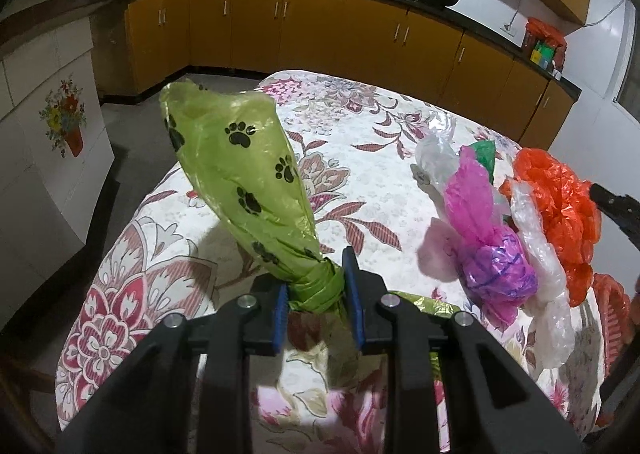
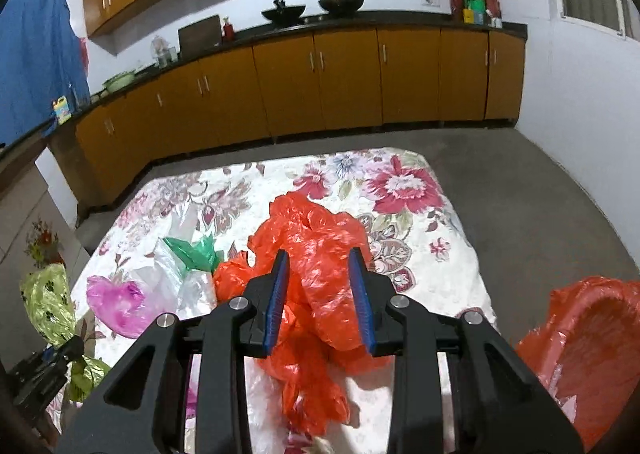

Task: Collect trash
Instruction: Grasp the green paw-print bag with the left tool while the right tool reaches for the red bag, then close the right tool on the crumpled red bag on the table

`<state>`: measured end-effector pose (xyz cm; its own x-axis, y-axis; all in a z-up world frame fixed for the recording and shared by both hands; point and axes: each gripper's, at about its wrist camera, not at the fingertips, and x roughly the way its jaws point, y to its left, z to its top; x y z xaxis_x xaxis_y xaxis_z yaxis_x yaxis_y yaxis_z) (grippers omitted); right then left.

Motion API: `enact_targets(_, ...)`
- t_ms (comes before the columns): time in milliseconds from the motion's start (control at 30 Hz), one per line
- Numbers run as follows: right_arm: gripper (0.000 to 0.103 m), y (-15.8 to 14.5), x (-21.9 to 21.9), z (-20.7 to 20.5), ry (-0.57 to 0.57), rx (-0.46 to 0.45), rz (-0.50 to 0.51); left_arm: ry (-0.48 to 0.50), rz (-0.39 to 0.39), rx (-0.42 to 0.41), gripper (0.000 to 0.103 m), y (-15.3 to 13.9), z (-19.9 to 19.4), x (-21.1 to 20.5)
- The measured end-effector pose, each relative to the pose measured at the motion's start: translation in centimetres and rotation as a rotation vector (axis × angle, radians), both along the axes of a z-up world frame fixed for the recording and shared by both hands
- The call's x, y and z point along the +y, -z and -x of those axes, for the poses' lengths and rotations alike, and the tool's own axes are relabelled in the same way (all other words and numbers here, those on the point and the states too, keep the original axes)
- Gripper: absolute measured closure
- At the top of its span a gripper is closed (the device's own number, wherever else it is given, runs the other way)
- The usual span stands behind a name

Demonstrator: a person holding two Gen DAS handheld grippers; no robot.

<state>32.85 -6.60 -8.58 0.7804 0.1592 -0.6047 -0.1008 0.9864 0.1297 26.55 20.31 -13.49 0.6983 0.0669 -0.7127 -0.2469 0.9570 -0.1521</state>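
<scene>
Both grippers (image 1: 316,294) (image 2: 320,302) around bags (image 1: 240,173) (image 2: 320,254)

The table (image 2: 440,282) stands in the middle of the floor, with the counter (image 2: 360,19) running along the wall behind it and round the corner to the left. On the table lies a heap of bags (image 1: 496,230), bunched together toward the right side as the left wrist camera sees it. Left of the heap, a pawprint bag (image 1: 240,173) stands up off the cloth (pinched at its knot). Two woks (image 2: 312,5) sit side by side on the counter.
</scene>
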Motion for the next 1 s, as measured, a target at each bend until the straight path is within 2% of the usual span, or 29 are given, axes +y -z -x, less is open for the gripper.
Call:
enact_targets(67, 0.074, 0.4, 0.1, -0.3, -0.025, 0.019, 0.009, 0.006, 0.001, -0.003, 0.078, -0.1, 0.0, -0.2)
enact_targets(100, 0.083, 0.5, 0.2, -0.3, -0.043, 0.021, 0.011, 0.008, 0.001, -0.005, 0.078, -0.2, 0.1, -0.2)
enact_targets(133, 0.099, 0.5, 0.4, 0.0, -0.053, 0.02, 0.017, 0.009, 0.002, -0.007, 0.078, -0.2, 0.1, -0.3)
enact_targets(333, 0.102, -0.4, 0.6, 2.0, -0.108, -0.018, 0.016, 0.023, 0.002, -0.027, 0.078, -1.2, 0.4, -0.8)
enact_targets(467, 0.101, -0.9, -0.3, 2.1, -0.07, -0.046, 0.018, 0.03, 0.0, -0.042, 0.078, -1.9, 0.7, -1.2)
enact_targets(500, 0.099, -0.9, -0.4, 1.8, -0.064, -0.041, 0.011, 0.032, -0.001, -0.045, 0.078, -2.0, 0.8, -1.3)
enact_targets(533, 0.085, -0.8, -0.7, 1.5, -0.051, -0.03, 0.006, 0.035, -0.001, -0.047, 0.078, -2.1, 0.9, -1.4)
enact_targets(567, 0.055, -0.7, -0.9, 1.3, -0.034, -0.021, 0.008, 0.036, -0.002, -0.048, 0.078, -2.2, 0.9, -1.5)
enact_targets(600, 0.042, -0.6, -1.0, 1.1, -0.018, -0.021, 0.014, 0.039, -0.003, -0.047, 0.078, -2.2, 0.9, -1.6)
enact_targets(633, 0.035, -0.5, -1.0, 0.9, -0.007, -0.026, 0.014, 0.042, -0.004, -0.047, 0.078, -2.2, 0.9, -1.7)
enact_targets(700, 0.035, -0.3, -1.1, 0.4, -0.015, -0.009, -0.004, 0.045, -0.005, -0.047, 0.078, -2.3, 0.9, -1.9)
enact_targets(733, 0.038, -0.1, -1.1, 0.1, -0.02, -0.001, -0.013, 0.048, -0.007, -0.046, 0.078, -2.3, 0.8, -2.0)
enact_targets(800, 0.057, 0.5, -0.5, -0.5, -0.055, 0.028, -0.004, 0.052, -0.007, -0.045, 0.078, -2.3, 0.8, -2.1)
enact_targets(867, 0.089, 1.0, 0.0, -0.7, -0.078, 0.053, 0.024, 0.055, -0.008, -0.047, 0.078, -2.4, 0.8, -2.3)
enact_targets(900, 0.095, 1.2, 0.0, -0.7, -0.088, 0.059, 0.03, 0.056, -0.009, -0.048, 0.078, -2.4, 0.8, -2.3)
enact_targets(1000, 0.097, 0.8, -0.2, 0.5, -0.096, 0.035, 0.022, 0.062, -0.012, -0.057, 0.078, -2.7, 0.9, -2.5)
